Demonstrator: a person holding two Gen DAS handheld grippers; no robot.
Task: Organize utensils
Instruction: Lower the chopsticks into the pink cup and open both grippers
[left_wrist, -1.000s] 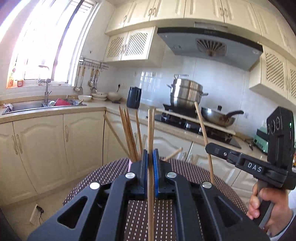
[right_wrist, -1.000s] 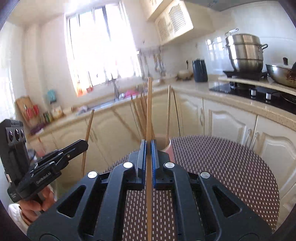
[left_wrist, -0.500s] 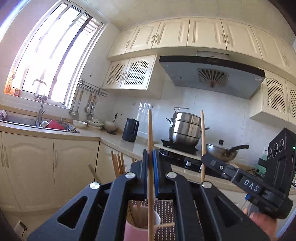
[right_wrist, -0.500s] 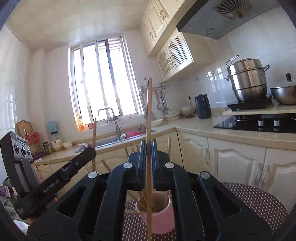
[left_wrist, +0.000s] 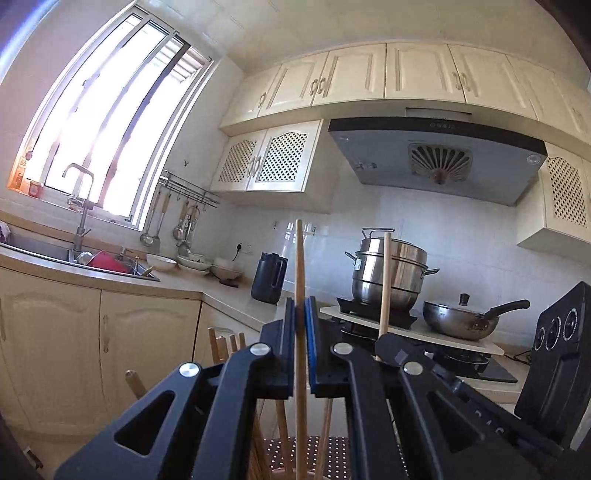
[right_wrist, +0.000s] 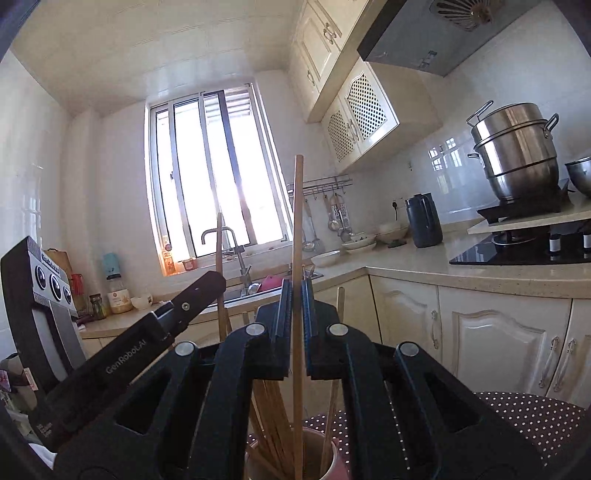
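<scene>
Left gripper (left_wrist: 301, 325) – fingers pinching one chopstick (left_wrist: 300, 266), upright, its top well above the fingertips and its lower end running down toward the cup (right_wrist: 332, 463) below. More chopsticks (left_wrist: 225, 345) stick up just left of the fingers. Right gripper (right_wrist: 294, 310) – fingers pressed onto a second chopstick (right_wrist: 297, 221), also upright, lower end inside the cup among the chopsticks standing there. Cup sits directly beneath the right fingers on the dotted desk (right_wrist: 517, 413). Each gripper shows beside the other, close together. Steamer pot (left_wrist: 391, 269) far behind, right of the fingers.
</scene>
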